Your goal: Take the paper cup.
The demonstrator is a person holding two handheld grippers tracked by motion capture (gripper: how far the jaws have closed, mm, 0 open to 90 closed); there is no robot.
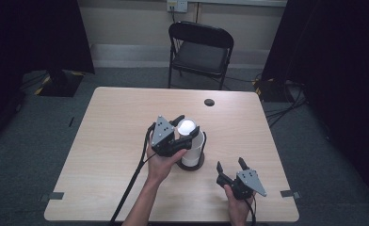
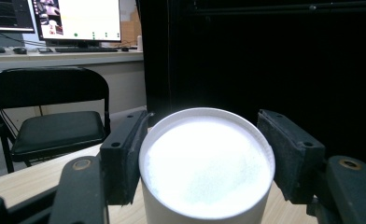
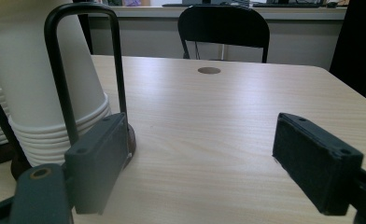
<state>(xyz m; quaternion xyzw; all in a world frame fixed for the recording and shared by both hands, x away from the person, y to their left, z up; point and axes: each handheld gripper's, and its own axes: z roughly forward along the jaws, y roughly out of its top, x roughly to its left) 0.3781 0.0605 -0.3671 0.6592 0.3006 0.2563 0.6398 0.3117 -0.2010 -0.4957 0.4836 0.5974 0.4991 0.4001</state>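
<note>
On the table [image 1: 116,122], left gripper [image 1: 186,127] jaws pinch the top cup [image 2: 207,163] (stacked); right gripper [image 1: 230,165] jaws spread.

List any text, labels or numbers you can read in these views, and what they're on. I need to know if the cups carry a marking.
Nothing can be read.
Stack of white cups: no print visible on the walls; the upturned bottom is washed out by glare.
Monitors behind the chair: something on screen, too small and blurred to read.
Wall socket: no legible marking.
Left gripper and right gripper: no labels seen.
</note>
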